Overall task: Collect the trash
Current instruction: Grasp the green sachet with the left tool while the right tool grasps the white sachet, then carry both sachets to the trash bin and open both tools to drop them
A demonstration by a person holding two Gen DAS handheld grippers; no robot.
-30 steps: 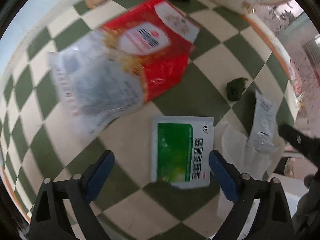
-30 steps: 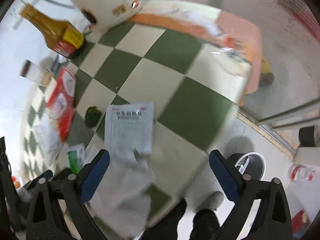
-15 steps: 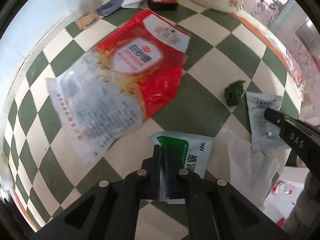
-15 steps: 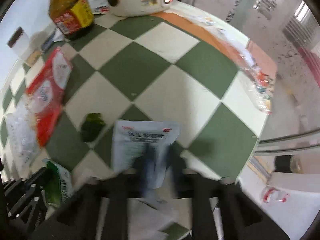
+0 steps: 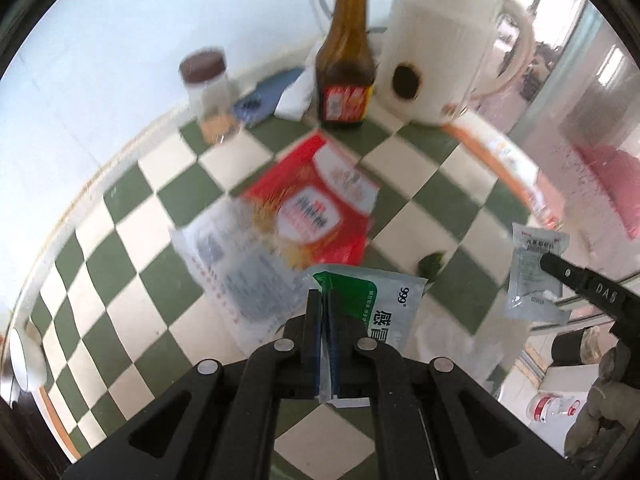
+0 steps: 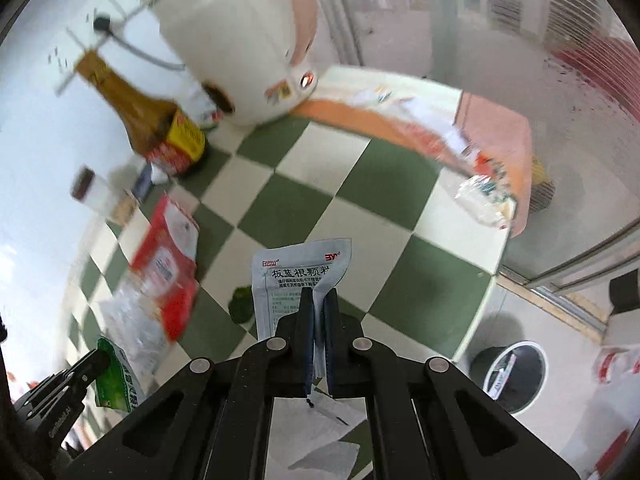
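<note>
Left gripper (image 5: 325, 312): fingers are pressing together on the lower edge of a green-and-white foil medicine sachet (image 5: 376, 300), which is hanging clear of the green-and-cream checked tabletop (image 5: 132, 292). In the right wrist view the same sachet (image 6: 116, 380) is showing at the lower left, pinched by the left gripper (image 6: 96, 362).

Right gripper (image 6: 318, 312): fingers are clamping together on the lower edge of a silver-white printed medicine sachet (image 6: 296, 276), which is standing above the tabletop (image 6: 352, 184). In the left wrist view this sachet (image 5: 532, 268) is hanging at the right, pinched at the tip of the right gripper (image 5: 550, 262).

Lying on the tabletop: a red-and-clear plastic food bag (image 5: 312, 216), flat, beyond the left gripper; a small dark green crumpled scrap (image 5: 430, 264), just to the right of the bag; white crumpled paper (image 6: 316, 432), below the right gripper.

Standing at the far edge: a brown glass sauce bottle with a red and yellow label (image 5: 346, 64); a white rice cooker (image 5: 440, 44) just beside it; a clear jar with a dark brown lid (image 5: 208, 88), blurred.

On the floor beside the table: a black round bin with a white liner (image 6: 516, 376).
</note>
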